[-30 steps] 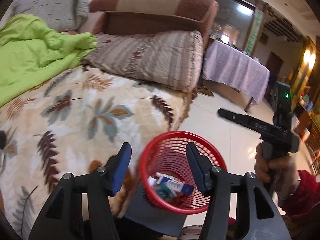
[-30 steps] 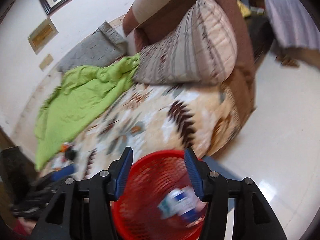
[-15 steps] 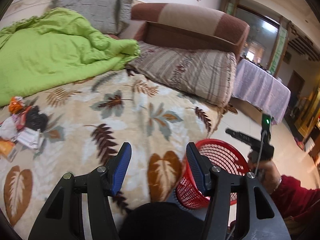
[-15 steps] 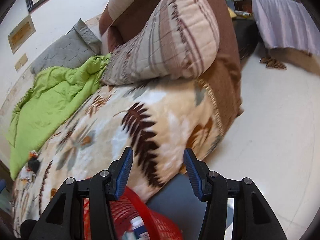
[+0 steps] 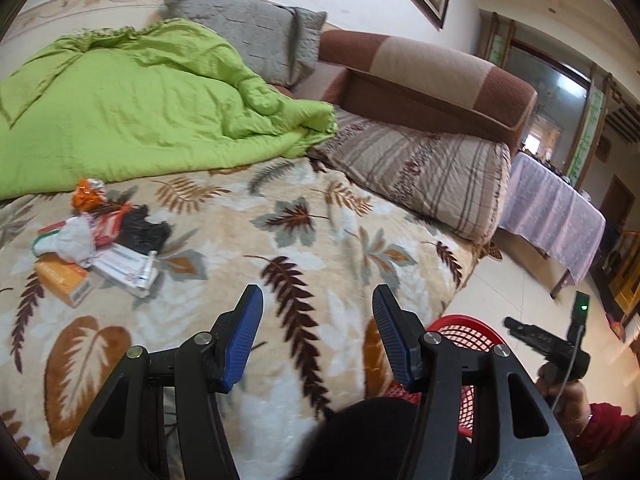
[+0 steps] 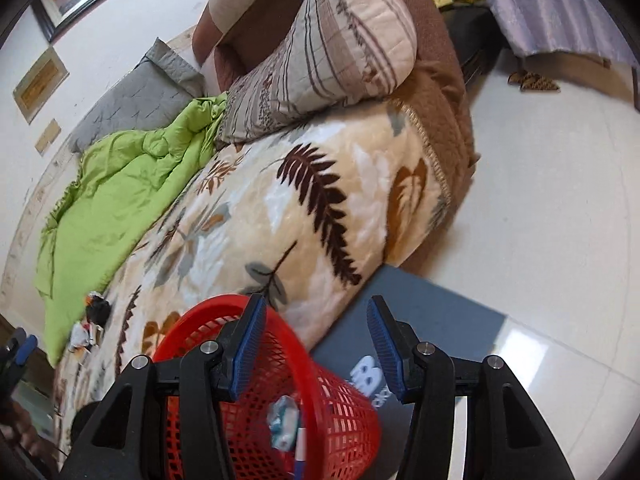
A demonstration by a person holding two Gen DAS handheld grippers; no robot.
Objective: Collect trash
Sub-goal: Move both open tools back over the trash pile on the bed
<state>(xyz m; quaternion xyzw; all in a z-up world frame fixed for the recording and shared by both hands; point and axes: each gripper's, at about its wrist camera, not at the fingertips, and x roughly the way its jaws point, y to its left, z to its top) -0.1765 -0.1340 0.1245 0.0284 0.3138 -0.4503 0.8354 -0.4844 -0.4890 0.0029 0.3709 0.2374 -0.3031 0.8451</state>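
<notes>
A pile of trash (image 5: pixel 96 240) lies on the leaf-patterned blanket at the left: an orange wrapper (image 5: pixel 86 196), a black bag (image 5: pixel 146 234), a white box (image 5: pixel 126 268), an orange box (image 5: pixel 64 282). The pile shows small in the right wrist view (image 6: pixel 90 326). My left gripper (image 5: pixel 318 332) is open and empty above the blanket, right of the pile. A red mesh bin (image 6: pixel 280 392) stands on the floor beside the bed, with wrappers inside. Its rim also shows in the left wrist view (image 5: pixel 472 328). My right gripper (image 6: pixel 316 344) is open and empty over the bin's far side; it also shows in the left wrist view (image 5: pixel 536 338).
A green quilt (image 5: pixel 132 100) and a grey pillow (image 5: pixel 248 36) lie at the back of the bed. A striped pillow (image 5: pixel 420 176) rests against the brown headboard (image 5: pixel 432 76). A dark mat (image 6: pixel 428 332) lies under the bin on the white tiled floor. A cloth-covered table (image 5: pixel 552 216) stands far right.
My left gripper swung left from over the bin to above the blanket, bringing the trash pile into view. My right gripper has shifted beside the bin. Both stayed open.
</notes>
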